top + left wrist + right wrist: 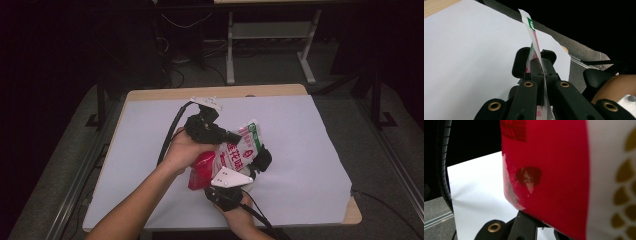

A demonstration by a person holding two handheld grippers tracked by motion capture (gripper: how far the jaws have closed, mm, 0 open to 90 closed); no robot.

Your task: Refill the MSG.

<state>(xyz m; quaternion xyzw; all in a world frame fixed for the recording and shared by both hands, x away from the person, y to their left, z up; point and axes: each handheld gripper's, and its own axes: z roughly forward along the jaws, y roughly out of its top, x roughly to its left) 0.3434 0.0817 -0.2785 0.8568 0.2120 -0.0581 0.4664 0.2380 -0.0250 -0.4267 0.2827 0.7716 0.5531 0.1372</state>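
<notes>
Your table (300, 150), covered by a white sheet, is the biggest thing here, and the work sits a little toward six o'clock from its centre. Above that spot you hold a red and white snack bag (235, 152) off the sheet, between the two tools. In the high view its long axis runs from the red end at about seven o'clock up to the white, green-marked end at about one o'clock, so the printed end points away from you and to the right.

Your left gripper (235, 137) comes in from ten o'clock of the bag. In the left gripper view its jaws are pressed together on the bag's thin flat edge (535, 42), which rises edge-on between them and leans toward twelve o'clock; the gap is no wider than the film itself, so this tool is clamped on the bag.

Your right gripper (260, 160) reaches up from six o'clock, its grey plate lying over the bag's lower part. In the right gripper view the bag's red face (554, 170) sits right against the camera and covers the jaw tips, so you cannot tell how far they stand apart, though the bag rests against the tool's base.
</notes>
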